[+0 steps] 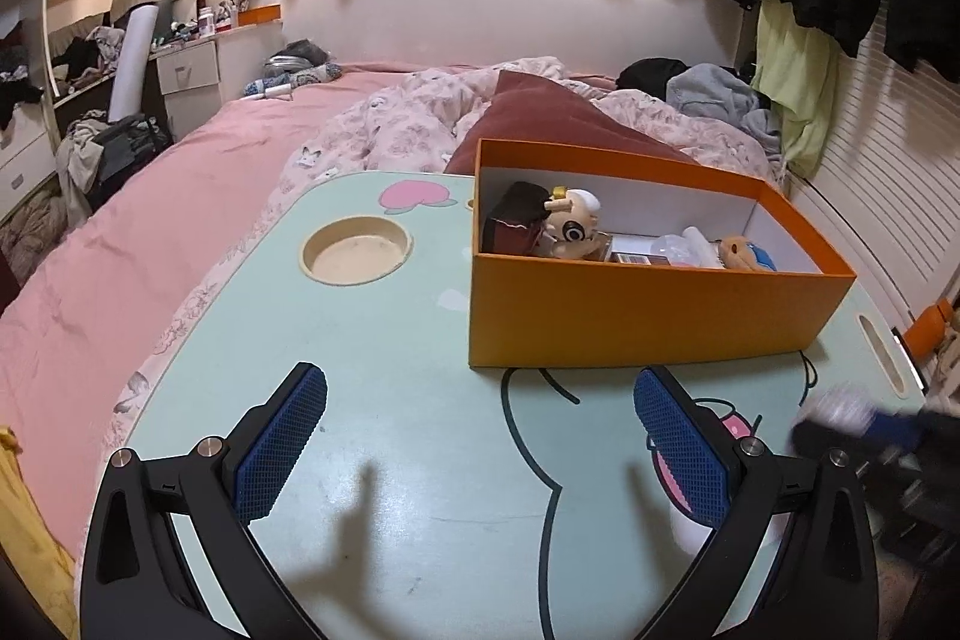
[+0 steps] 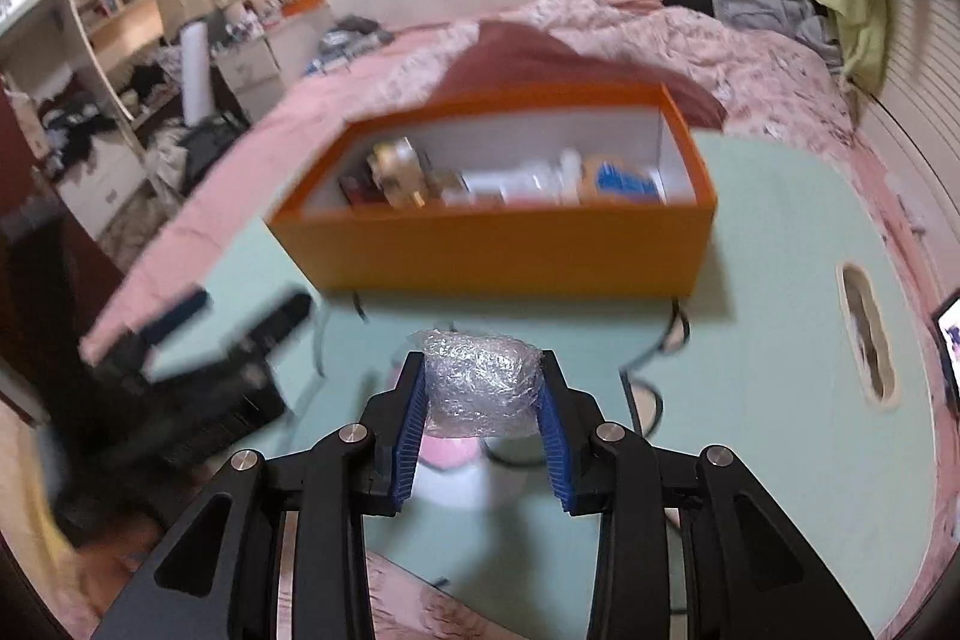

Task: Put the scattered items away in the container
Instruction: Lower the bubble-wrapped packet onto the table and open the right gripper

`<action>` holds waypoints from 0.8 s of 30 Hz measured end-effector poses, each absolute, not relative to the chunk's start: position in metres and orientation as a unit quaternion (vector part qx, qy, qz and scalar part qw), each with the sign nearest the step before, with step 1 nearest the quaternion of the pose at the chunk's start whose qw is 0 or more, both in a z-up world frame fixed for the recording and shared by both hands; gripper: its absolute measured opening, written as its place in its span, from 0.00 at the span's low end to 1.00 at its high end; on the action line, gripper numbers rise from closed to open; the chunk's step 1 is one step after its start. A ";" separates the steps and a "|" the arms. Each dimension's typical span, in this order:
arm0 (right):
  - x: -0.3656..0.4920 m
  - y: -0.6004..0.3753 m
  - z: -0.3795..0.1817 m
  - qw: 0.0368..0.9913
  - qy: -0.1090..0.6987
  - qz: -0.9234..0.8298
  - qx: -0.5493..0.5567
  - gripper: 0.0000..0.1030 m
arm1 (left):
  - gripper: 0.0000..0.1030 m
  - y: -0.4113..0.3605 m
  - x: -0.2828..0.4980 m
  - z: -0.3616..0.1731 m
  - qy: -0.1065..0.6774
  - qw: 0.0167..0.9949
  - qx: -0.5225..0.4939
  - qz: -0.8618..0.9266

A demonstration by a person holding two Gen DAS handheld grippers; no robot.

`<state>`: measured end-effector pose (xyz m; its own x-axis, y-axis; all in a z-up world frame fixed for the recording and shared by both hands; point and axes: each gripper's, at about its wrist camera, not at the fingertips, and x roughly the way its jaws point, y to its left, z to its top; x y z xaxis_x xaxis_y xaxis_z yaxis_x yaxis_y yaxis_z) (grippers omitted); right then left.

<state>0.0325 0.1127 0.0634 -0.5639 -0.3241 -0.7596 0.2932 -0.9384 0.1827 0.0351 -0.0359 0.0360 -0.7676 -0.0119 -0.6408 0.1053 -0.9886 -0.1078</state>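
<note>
the bubble-wrap bundle [image 2: 480, 379] is pinched between the right hand-held gripper [image 2: 483, 400] pads, above the bench [image 2: 750, 460], just short of the orange box [image 2: 498, 250]. carry it level over the near wall, lower among the toys, then release gently. the left hand-held gripper [image 1: 480, 442] is spread wide, holding nothing; keep it aside.

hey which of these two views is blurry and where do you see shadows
Right wrist view: motion-blurred, the orange box and the left gripper smeared, only the bubble-wrap bundle in the right gripper fairly sharp. Left wrist view: mostly sharp, finger shadows falling on the table, blur only at the right edge.
</note>
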 end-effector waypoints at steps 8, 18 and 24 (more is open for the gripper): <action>0.057 0.145 0.075 0.130 -0.078 -0.925 0.349 0.71 | 0.92 -0.050 0.034 0.040 0.104 0.026 0.334 -0.936; 0.069 0.170 0.084 0.123 -0.137 -0.938 0.293 0.73 | 0.62 -0.048 -0.015 0.090 0.102 -0.051 0.363 -0.925; 0.063 0.172 0.076 0.130 -0.144 -0.930 0.313 0.73 | 0.47 -0.035 -0.082 0.091 0.060 -0.067 0.453 -0.887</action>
